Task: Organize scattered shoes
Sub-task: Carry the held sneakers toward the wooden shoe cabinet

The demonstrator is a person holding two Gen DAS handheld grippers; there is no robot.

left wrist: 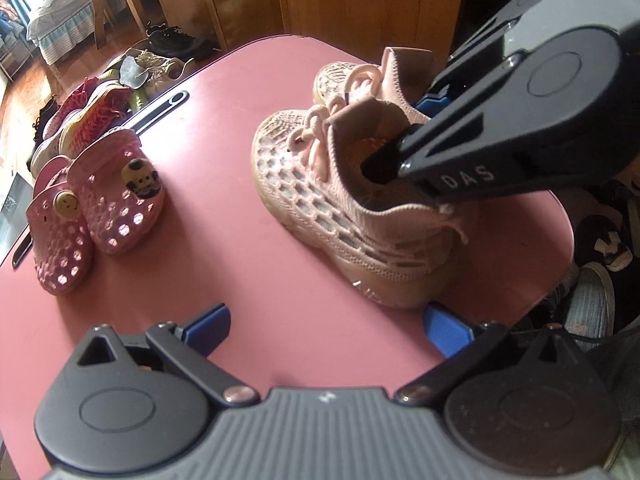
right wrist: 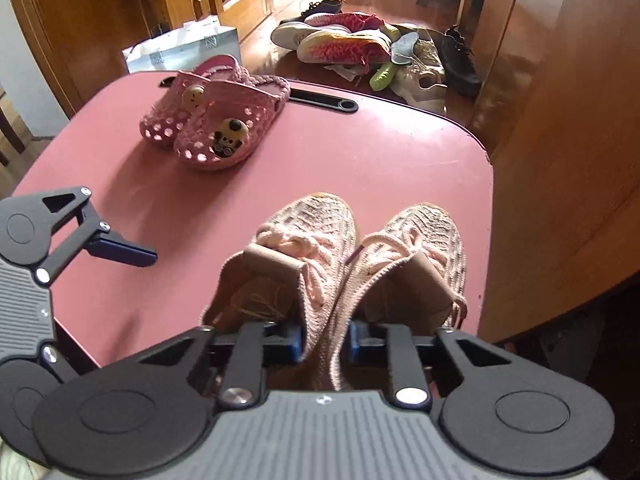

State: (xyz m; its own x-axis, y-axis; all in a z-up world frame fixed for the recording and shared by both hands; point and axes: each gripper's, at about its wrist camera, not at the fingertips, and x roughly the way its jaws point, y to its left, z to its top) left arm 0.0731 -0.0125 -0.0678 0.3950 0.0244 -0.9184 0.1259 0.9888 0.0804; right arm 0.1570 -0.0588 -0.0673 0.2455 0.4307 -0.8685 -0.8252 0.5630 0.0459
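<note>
Two pink knit sneakers (left wrist: 332, 200) stand side by side on the pink table (left wrist: 224, 168), toes away from me in the right wrist view (right wrist: 360, 248). My right gripper (right wrist: 324, 342) has one finger inside each sneaker and pinches their two inner collar walls together; it also shows in the left wrist view (left wrist: 404, 136). My left gripper (left wrist: 326, 326) is open and empty, just in front of the near sneaker's heel; it also shows in the right wrist view (right wrist: 120, 250). A pair of pink perforated clogs (left wrist: 96, 208) with charms sits at the table's far side (right wrist: 212, 116).
A pile of scattered shoes (right wrist: 368, 52) lies on the wooden floor beyond the table. A black slot handle (right wrist: 324, 100) is set in the table's far edge. A white bag (right wrist: 184, 48) stands on the floor. Wooden cabinets stand to the right.
</note>
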